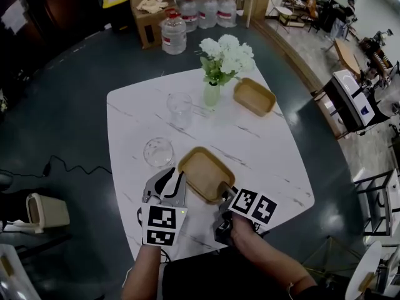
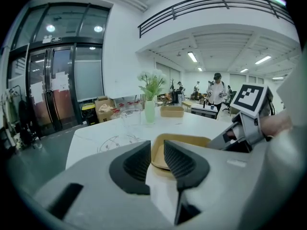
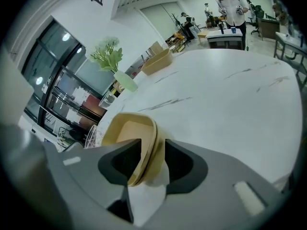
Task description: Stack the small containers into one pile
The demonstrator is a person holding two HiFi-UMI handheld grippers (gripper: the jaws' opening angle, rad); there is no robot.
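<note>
A shallow tan container [image 1: 203, 170] lies on the white marble table [image 1: 269, 149] just in front of me. My left gripper [image 1: 172, 180] is at its left rim, jaws a narrow gap apart; in the left gripper view [image 2: 157, 147] the container [image 2: 184, 143] shows just beyond the pads, untouched. My right gripper [image 1: 225, 191] is at its near right corner. In the right gripper view [image 3: 152, 150] the container's rim [image 3: 144, 166] stands between the jaws, with white table visible between it and the right pad. A second tan container [image 1: 254, 96] sits far right, beyond the vase.
A green vase of white flowers [image 1: 212, 94] stands at the table's far middle. Two clear glasses [image 1: 179, 108] [image 1: 159, 152] stand left of the near container. Water bottles [image 1: 174, 33] and a cardboard box are on the floor beyond the table.
</note>
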